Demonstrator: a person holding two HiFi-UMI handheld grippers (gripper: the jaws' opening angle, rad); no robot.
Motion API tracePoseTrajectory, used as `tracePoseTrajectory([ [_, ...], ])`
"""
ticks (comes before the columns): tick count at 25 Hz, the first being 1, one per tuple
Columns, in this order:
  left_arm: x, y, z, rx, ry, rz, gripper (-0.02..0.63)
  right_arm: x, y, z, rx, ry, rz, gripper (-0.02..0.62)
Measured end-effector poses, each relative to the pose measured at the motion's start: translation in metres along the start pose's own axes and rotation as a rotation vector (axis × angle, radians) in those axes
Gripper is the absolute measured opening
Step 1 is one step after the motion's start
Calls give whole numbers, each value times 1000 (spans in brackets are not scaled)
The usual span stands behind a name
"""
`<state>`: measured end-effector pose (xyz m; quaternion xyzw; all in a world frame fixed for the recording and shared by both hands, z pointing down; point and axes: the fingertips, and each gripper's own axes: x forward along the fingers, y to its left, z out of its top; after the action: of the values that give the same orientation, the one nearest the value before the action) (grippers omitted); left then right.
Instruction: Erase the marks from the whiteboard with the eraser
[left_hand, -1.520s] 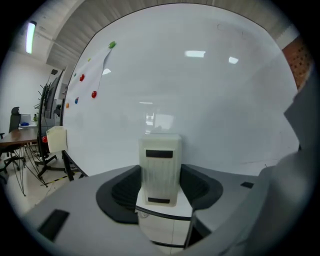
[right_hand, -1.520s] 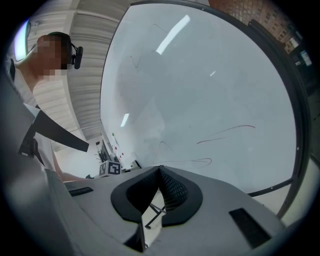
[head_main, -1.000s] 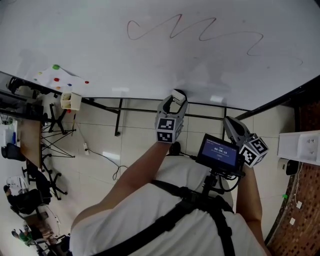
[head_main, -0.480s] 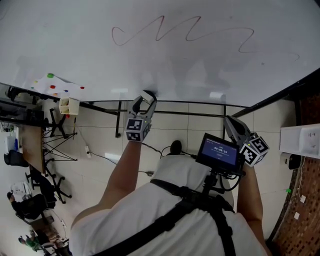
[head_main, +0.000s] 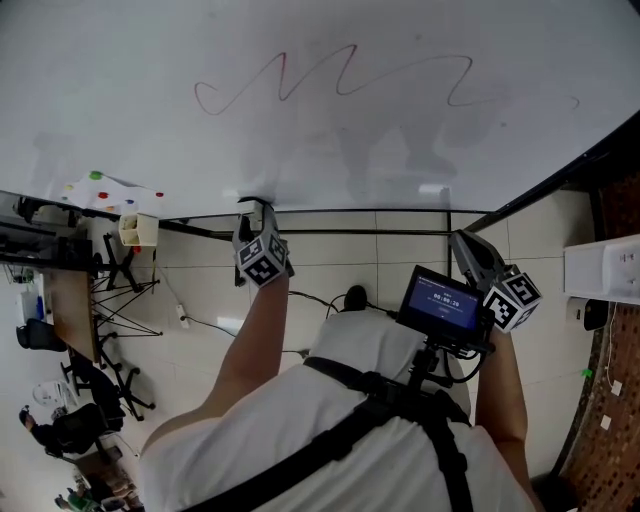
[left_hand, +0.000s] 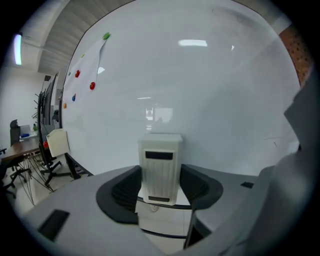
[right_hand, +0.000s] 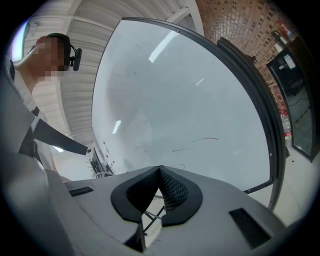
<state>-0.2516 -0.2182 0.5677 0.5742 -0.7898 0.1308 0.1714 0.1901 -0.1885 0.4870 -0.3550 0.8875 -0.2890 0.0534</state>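
Note:
A red wavy line (head_main: 340, 75) runs across the upper part of the whiteboard (head_main: 120, 60). My left gripper (head_main: 255, 215) is at the board's lower edge, well below the line's left end. It is shut on the white ribbed eraser (left_hand: 161, 155), which stands upright between its dark pads (left_hand: 125, 187) and points at the whiteboard (left_hand: 200, 90). My right gripper (head_main: 462, 245) hangs lower at the right, away from the board, shut with nothing between its pads (right_hand: 172, 192). Thin red marks (right_hand: 200, 141) show far off in the right gripper view.
A paper sheet with coloured magnets (head_main: 105, 185) sticks to the board's lower left, with a small white holder (head_main: 140, 230) under it. The board's black stand bars (head_main: 350, 212) run below its edge. A small screen (head_main: 443, 305) sits at my chest. Desks and chairs (head_main: 60, 330) stand at the left.
My left gripper has moved left along the board's lower edge with the eraser in it. The right gripper has stayed where it was.

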Motion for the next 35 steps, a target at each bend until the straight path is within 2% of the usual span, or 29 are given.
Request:
tracePoseTrajectory([
  [2, -5, -27, -5, 30, 13, -64, 276, -1, 0, -2, 5, -1, -4, 3],
  [5, -18, -90, -10, 81, 25, -186, 276, -6, -1, 0, 7, -4, -7, 3],
  [9, -36, -160, -9, 45, 62, -286, 276, -15, -7, 5, 13, -5, -9, 5],
  [14, -58, -209, 0, 38, 86, -427, 276, -14, -5, 1, 28, -3, -17, 5],
  [16, -72, -235, 2, 92, 63, -511, 278, -15, -6, 1, 28, 6, -9, 3],
  [18, -82, -265, 8, 187, 0, -626, 278, -13, -11, 3, 9, 3, 2, 3],
  [20, -83, -284, 15, 252, -69, -702, 278, -7, -17, 9, -21, -16, 14, 3],
  [22, -81, -285, 12, 271, -88, -722, 279, -3, -14, 12, -30, -23, 20, 5],
  [26, -73, -270, -2, 258, -48, -705, 278, -8, -9, 13, -28, -19, 2, 5],
  [32, -50, -227, -14, 246, -9, -592, 278, -19, -16, 10, -23, -43, -40, 3],
  [35, -50, -226, -13, 258, 6, -570, 278, -19, -17, 8, -5, -61, -50, 5],
])
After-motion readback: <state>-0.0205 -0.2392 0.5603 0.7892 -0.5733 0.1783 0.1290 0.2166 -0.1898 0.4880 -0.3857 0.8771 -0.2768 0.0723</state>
